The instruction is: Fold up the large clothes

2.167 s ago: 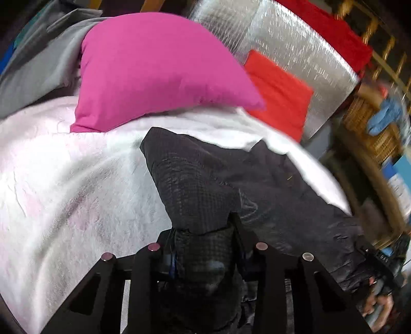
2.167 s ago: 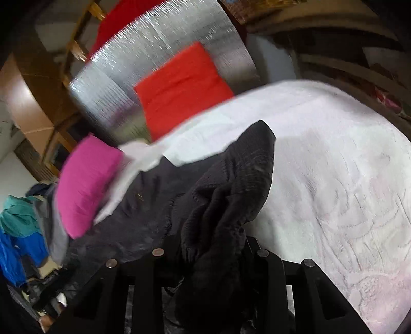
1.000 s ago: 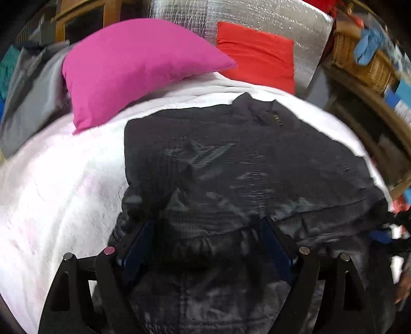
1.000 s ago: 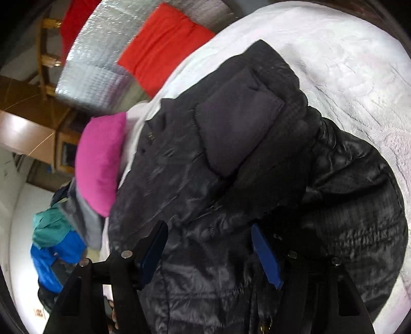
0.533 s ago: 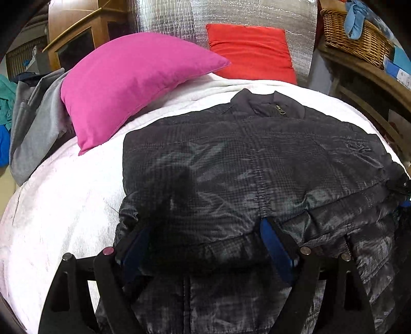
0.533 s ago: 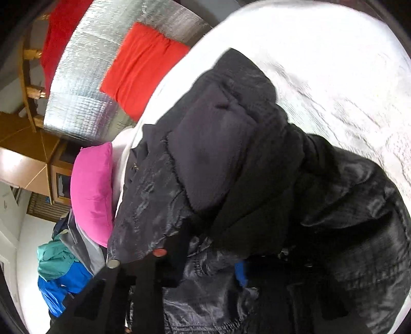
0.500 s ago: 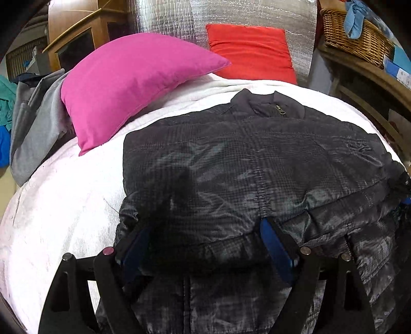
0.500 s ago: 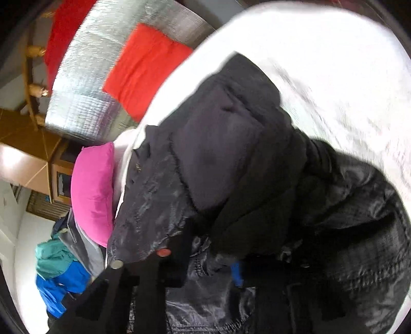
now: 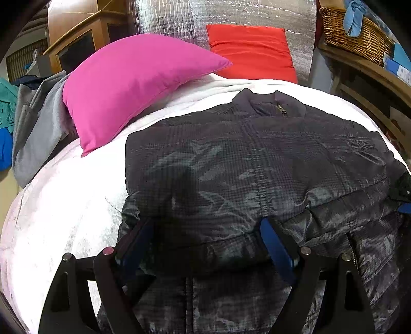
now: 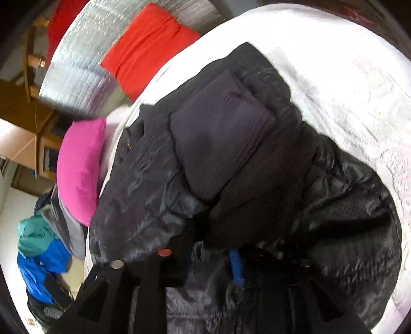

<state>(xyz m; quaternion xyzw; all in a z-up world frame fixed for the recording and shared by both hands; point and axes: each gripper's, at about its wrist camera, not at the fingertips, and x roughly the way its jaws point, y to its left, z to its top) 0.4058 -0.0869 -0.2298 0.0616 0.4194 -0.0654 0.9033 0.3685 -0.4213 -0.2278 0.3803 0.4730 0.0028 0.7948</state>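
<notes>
On the white bedspread (image 9: 59, 205) lies a dark quilted jacket (image 9: 257, 164), collar and brass zipper pull (image 9: 280, 109) pointing toward the far cushions, its body spread flat and its lower part doubled up over itself near the cameras. From the right wrist view the same jacket (image 10: 205, 154) shows a matte dark panel with a scalloped edge lying on top of the shiny quilted fabric, with the bedspread (image 10: 346, 84) beyond it.

Low in the left wrist view, the left gripper (image 9: 205, 246) has its blue-lined fingers (image 9: 276, 246) spread wide on either side of the folded hem, with jacket fabric bulging between them; the jaws are released, not pinching. The right gripper (image 10: 205, 259) is half buried in the jacket, its fingers set closer together with a bunch of fabric between them, but folds hide the tips and I cannot tell whether the jaws are clenched.

Beyond the jacket a magenta pillow (image 9: 128, 87) rests on the bedspread, with a red cushion (image 9: 251, 51) behind it against a silver foil panel (image 9: 231, 12). Grey clothing (image 9: 38, 123) is heaped to the left, and a wicker basket (image 9: 359, 38) sits on a wooden shelf to the right.
</notes>
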